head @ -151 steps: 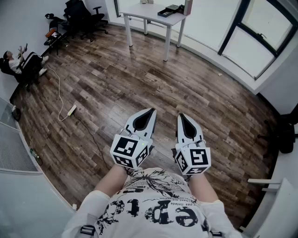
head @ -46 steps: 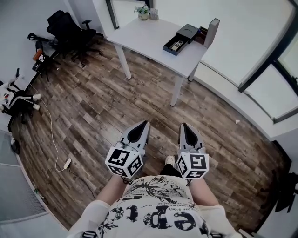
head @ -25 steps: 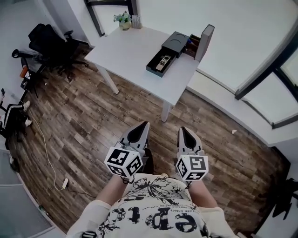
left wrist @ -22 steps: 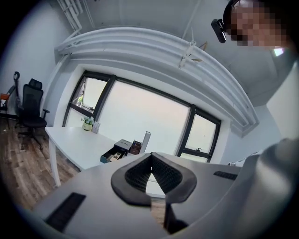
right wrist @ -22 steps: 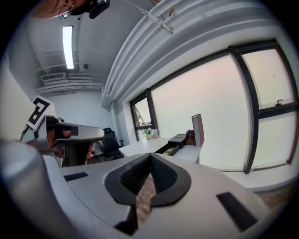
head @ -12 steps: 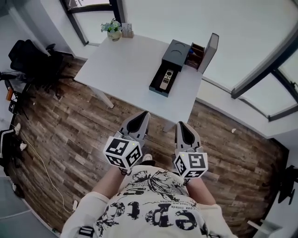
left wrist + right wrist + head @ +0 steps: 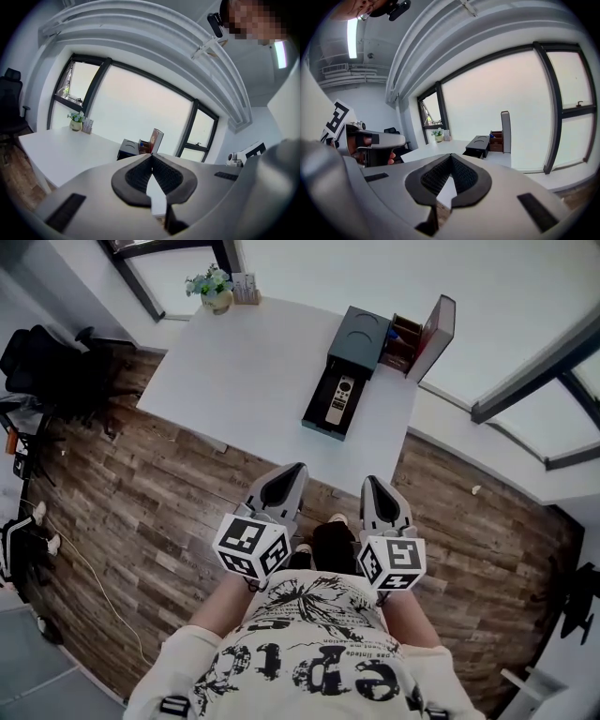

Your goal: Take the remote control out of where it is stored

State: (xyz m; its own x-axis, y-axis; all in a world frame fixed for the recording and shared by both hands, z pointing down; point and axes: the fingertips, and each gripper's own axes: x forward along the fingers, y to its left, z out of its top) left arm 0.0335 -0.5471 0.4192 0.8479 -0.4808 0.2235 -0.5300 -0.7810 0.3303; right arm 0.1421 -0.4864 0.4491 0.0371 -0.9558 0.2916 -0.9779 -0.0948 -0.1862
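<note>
A pale remote control lies in the pulled-out drawer of a dark box on the white table. Both grippers hover over the wooden floor, just short of the table's near edge. My left gripper is shut with nothing in it, and its tips meet in the left gripper view, where the dark box shows far ahead. My right gripper is also shut and empty. In the right gripper view its jaws are closed, with the box beyond them.
A small potted plant stands at the table's far left corner. A brown organiser and an upright red-and-white panel sit right of the box. Black office chairs stand at the left. A window wall runs behind the table.
The table and drawer box have come nearer and lower in the head view as the person walked up to them. Both grippers stayed shut and level in front of the body.
</note>
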